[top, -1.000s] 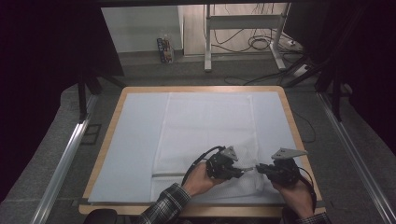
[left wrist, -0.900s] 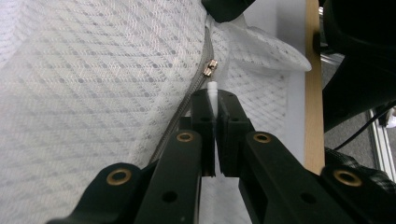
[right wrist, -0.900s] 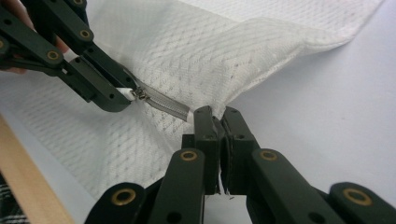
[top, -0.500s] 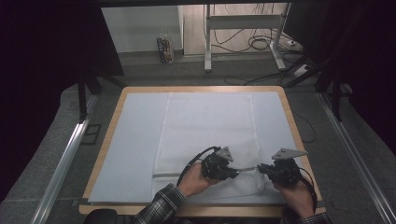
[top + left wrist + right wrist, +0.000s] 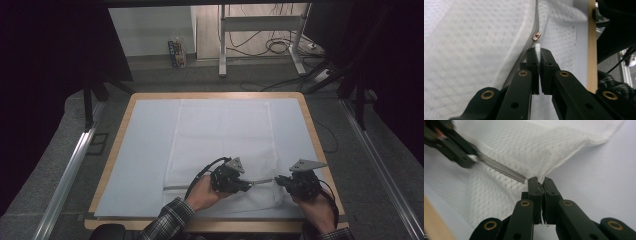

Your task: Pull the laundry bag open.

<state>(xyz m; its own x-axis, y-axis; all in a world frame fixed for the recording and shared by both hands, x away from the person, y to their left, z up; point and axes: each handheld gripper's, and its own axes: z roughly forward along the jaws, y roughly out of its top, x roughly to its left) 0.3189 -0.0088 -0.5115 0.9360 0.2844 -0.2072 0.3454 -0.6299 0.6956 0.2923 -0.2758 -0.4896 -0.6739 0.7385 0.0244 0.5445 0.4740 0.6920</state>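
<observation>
From the high view, a white mesh bag (image 5: 222,145) lies flat on the pale sheet covering a wooden-edged table (image 5: 310,125), running from the far edge toward the person's side; its near end is bunched between the two tools, and a grey zipper line (image 5: 262,181) stretches taut across that end; the left gripper (image 5: 243,186) sits near the middle of the near edge, held by a hand (image 5: 202,192) in a plaid sleeve, its tip pointing right along the zipper; the right gripper (image 5: 280,180) faces it from just beside the table's right corner, held by the other hand (image 5: 317,210), its tip pointing left; the two tips are near each other but apart, joined by the zipper line. In the left gripper view, the left gripper (image 5: 538,53) has its jaws pressed together on a small white pull tab (image 5: 538,48), which pokes out past the tips; a coppery zipper slider (image 5: 536,36) sits just beyond on the grey zipper tape (image 5: 529,53), with mesh fabric on both sides and the wooden rim (image 5: 591,45) at the right. In the right gripper view, the right gripper (image 5: 540,181) is pinched on the bag's mesh fabric (image 5: 529,150) at the end of the grey zipper (image 5: 501,170); the fabric rises in a fold from the tips; the other gripper (image 5: 472,158) holds the zipper's far end at upper left, blurred.
</observation>
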